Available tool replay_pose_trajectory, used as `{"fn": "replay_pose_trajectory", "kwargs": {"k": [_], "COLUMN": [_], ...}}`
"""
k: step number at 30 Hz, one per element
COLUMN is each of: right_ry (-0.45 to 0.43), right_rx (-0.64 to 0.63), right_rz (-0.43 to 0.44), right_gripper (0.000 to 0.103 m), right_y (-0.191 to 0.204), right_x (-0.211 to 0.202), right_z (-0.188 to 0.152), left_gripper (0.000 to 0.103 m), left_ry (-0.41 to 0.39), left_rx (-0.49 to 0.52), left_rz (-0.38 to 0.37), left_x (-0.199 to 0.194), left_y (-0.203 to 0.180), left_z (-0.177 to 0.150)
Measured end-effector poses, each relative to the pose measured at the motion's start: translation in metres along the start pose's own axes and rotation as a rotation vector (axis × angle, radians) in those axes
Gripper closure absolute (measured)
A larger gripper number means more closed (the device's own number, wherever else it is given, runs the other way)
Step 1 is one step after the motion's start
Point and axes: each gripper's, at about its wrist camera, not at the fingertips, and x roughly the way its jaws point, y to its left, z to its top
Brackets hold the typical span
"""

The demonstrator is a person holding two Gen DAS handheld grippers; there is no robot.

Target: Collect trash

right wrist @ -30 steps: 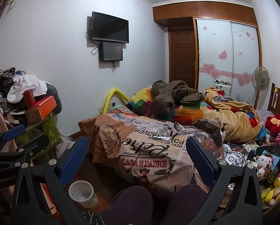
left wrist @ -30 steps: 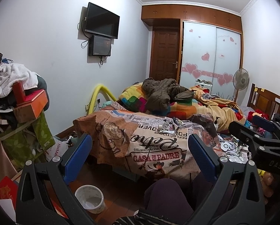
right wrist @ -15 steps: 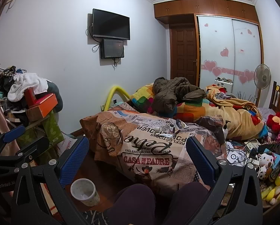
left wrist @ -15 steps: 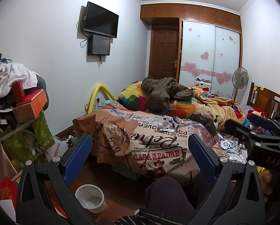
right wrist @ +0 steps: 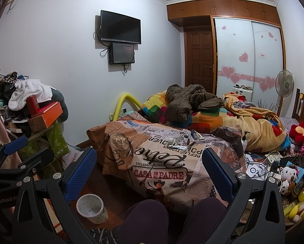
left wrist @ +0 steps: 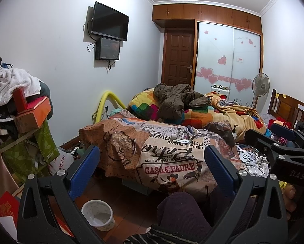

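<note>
Left hand-held gripper (left wrist: 152,170): blue pads spread wide apart, nothing between them, held in the air facing the tabletop (left wrist: 131,142), which is draped in a newspaper-print cloth reading "CASA DE MI PADRE". Right hand-held gripper (right wrist: 149,170): pads also wide apart, empty, facing the same tabletop. In the left wrist view the right hand-held gripper sits at the right edge; in the right wrist view the left one sits at the left edge, so the two are side by side.

Trash: small litter (left wrist: 184,136) (right wrist: 182,140) on the far part of the tabletop, including a small white cylinder, a flat white strip, a tube and a few thin bits, too small to name. All of it is well away from both grippers.

White bin (left wrist: 98,215) (right wrist: 90,208) stands upright on the wooden floor, near the tabletop's front left corner, mouth open, looks mostly empty.

Person's knees (right wrist: 143,219) in dark trousers are just in front of the tabletop.

Pump bottle (right wrist: 244,140) stands at the tabletop's right side. Behind the tabletop is a bed (left wrist: 233,113) heaped with blankets and a brown jacket (left wrist: 176,101). Left of the tabletop is a pile of boxes and clothes (left wrist: 25,109).
</note>
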Motion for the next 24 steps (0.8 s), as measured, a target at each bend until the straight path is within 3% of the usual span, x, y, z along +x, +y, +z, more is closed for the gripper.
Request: {"fn": "replay_pose_trajectory", "kwargs": {"k": [24], "right_ry": [-0.003], "right_rx": [0.000], "right_rz": [0.000], "right_gripper": [0.000], "right_y": [-0.0018], "right_x": [-0.0004], "right_z": [-0.0011], "left_gripper": [0.000], "left_ry": [0.001], "left_rx": [0.001], "left_rz": [0.001], "left_x": [0.0004], "left_y": [-0.0003], "left_z": [0.0002]}}
